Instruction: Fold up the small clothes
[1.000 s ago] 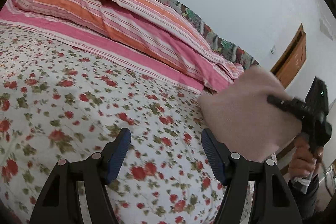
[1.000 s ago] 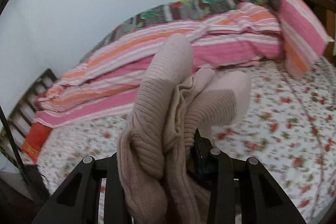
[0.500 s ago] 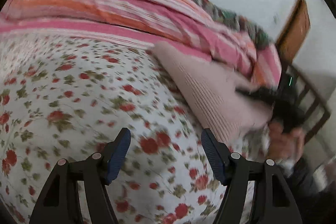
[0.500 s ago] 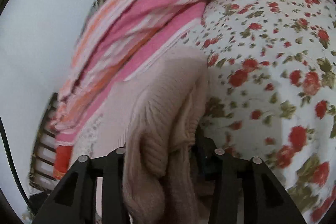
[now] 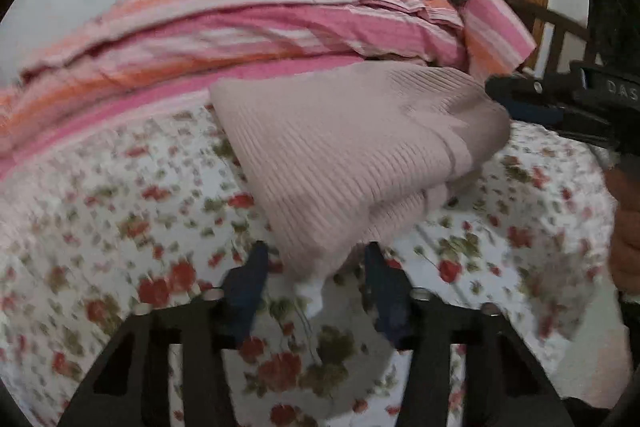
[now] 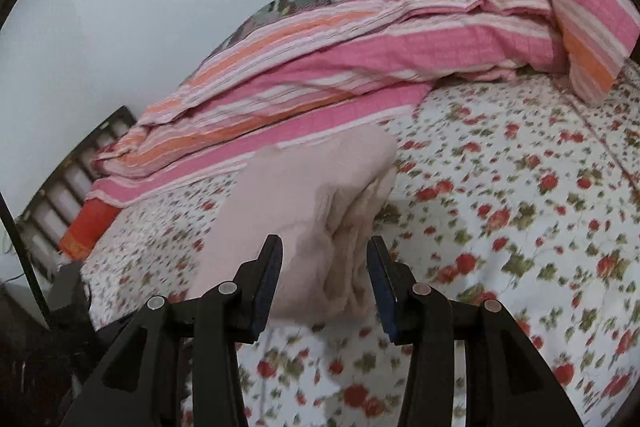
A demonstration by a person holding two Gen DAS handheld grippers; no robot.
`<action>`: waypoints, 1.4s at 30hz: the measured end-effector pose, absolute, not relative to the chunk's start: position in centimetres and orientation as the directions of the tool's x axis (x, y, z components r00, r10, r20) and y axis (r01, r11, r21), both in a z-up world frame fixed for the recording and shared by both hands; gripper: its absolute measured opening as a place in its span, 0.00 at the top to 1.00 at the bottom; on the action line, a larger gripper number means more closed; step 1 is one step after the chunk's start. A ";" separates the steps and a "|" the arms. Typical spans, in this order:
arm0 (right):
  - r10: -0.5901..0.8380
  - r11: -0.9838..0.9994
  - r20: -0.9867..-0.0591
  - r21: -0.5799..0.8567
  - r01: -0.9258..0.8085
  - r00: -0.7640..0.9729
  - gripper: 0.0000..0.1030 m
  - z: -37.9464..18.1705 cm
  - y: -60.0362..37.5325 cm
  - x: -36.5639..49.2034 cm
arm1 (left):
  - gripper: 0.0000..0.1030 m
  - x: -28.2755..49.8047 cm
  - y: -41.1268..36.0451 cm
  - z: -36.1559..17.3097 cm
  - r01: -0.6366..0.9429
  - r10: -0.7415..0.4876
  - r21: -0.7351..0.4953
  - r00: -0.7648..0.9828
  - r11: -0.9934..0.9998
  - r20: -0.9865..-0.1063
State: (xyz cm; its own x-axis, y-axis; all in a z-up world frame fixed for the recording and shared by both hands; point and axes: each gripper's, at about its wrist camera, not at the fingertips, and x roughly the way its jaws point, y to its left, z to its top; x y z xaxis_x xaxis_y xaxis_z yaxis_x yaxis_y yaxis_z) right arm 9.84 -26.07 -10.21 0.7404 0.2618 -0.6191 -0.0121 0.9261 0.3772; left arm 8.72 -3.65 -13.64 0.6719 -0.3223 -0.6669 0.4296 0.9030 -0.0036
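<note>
The pink sweater (image 5: 344,155) lies bunched on the flowered bed (image 5: 120,227). The left tool (image 5: 316,279) is closing around its near corner to take hold; the right tool (image 6: 324,267) straddles the far end, partly open, not clearly gripping.

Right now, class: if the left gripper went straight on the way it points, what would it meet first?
The left gripper would likely meet the pink knit garment first: its near corner already hangs between the closing jaws. Motion blur makes depth unclear.
</note>
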 end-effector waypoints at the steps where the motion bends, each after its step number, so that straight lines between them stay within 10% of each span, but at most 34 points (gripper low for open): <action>1: 0.259 0.927 -0.634 0.375 -0.003 0.729 0.59 -10.7 -25.8 10.0 | 0.68 8.9 -3.7 -13.5 0.422 -0.321 -0.008 0.676 0.907 -0.663; 7: 0.340 0.907 -0.622 0.415 -0.071 0.705 0.94 -11.9 -24.8 11.3 | 0.86 9.5 -2.2 -12.0 0.420 -0.352 -0.034 0.711 0.907 -0.609; 10: 0.395 0.855 -0.505 0.507 -0.107 0.767 0.95 -11.0 -27.1 9.4 | 0.86 9.3 -0.2 -10.9 0.421 -0.387 -0.082 0.716 0.903 -0.581; 14: 0.346 0.886 -0.631 0.463 -0.021 0.694 0.95 -14.3 -26.7 10.6 | 0.85 8.9 -1.7 -13.5 0.434 -0.316 0.026 0.695 0.901 -0.646; 26: 0.224 0.967 -0.568 0.230 -0.108 0.792 0.85 -9.3 -24.3 8.9 | 0.50 9.9 3.4 -10.2 0.379 -0.420 -0.200 0.697 0.904 -0.581; 42: 0.281 0.958 -0.655 0.239 -0.161 0.701 0.93 -12.5 -24.1 13.5 | 0.54 16.1 1.1 -13.1 0.389 -0.483 -0.297 0.584 0.872 -0.653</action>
